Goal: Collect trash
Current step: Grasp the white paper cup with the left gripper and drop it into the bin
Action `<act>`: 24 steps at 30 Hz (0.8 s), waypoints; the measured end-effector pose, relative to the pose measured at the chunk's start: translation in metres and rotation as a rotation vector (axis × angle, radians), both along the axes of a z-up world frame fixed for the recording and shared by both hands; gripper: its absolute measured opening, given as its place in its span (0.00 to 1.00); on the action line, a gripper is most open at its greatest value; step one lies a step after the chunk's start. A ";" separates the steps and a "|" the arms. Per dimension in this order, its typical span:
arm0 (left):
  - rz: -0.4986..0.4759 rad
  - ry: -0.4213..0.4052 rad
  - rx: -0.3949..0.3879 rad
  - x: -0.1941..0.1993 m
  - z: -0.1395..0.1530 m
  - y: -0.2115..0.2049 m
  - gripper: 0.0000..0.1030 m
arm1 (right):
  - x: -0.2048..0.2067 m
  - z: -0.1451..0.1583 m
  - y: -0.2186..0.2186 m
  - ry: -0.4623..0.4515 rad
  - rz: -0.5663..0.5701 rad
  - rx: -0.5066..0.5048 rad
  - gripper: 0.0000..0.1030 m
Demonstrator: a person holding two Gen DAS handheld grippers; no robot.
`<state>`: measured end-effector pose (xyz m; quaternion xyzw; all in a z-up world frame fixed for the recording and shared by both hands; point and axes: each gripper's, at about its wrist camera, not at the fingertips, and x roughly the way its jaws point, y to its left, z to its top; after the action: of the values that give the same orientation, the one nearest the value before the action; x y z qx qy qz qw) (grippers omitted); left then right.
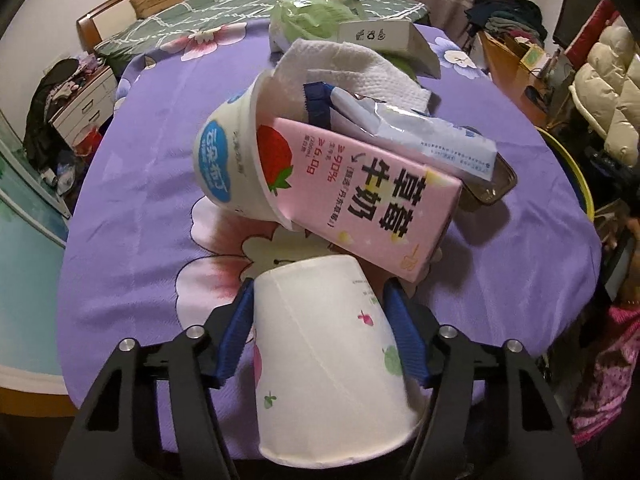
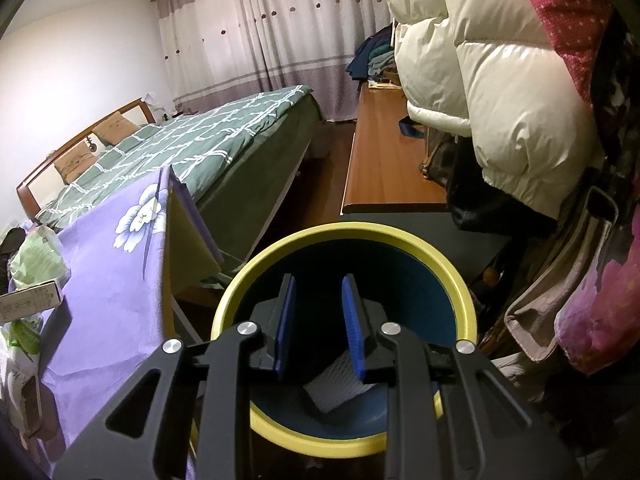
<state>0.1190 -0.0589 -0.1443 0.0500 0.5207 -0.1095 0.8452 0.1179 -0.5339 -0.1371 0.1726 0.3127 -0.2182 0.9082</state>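
Observation:
In the left wrist view my left gripper (image 1: 320, 292) is shut on a white paper cup (image 1: 328, 364) with small fruit prints, held over the purple flowered tablecloth (image 1: 140, 240). Beyond it lie a pink strawberry milk carton (image 1: 360, 196), a white pudding cup (image 1: 228, 160), a crumpled paper towel (image 1: 340, 64) and a white-blue wrapper (image 1: 420, 132). In the right wrist view my right gripper (image 2: 319, 292) is open and empty above a yellow-rimmed blue bin (image 2: 464, 292). A white crumpled piece (image 2: 336, 392) lies inside the bin.
A green plastic bag (image 1: 312, 16) and a small cardboard box (image 1: 376, 34) lie at the table's far side. A dark tray (image 1: 492, 188) sits right of the carton. A wooden desk (image 2: 384, 160), hanging coats (image 2: 500, 100) and a bed (image 2: 200, 140) surround the bin.

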 end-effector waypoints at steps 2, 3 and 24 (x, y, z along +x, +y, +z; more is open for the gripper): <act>-0.009 -0.010 0.001 -0.006 0.004 0.003 0.61 | -0.002 0.001 0.002 -0.003 0.006 0.002 0.23; -0.013 -0.019 0.001 -0.010 0.007 0.004 0.60 | -0.003 0.001 0.002 -0.006 0.009 0.004 0.23; -0.097 -0.232 -0.037 -0.046 0.081 -0.015 0.58 | -0.041 0.020 -0.003 -0.096 0.004 0.034 0.23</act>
<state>0.0727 -0.0742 -0.0634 0.0720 0.4142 -0.1534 0.8943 0.0771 -0.5368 -0.1170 0.1976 0.2728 -0.2026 0.9195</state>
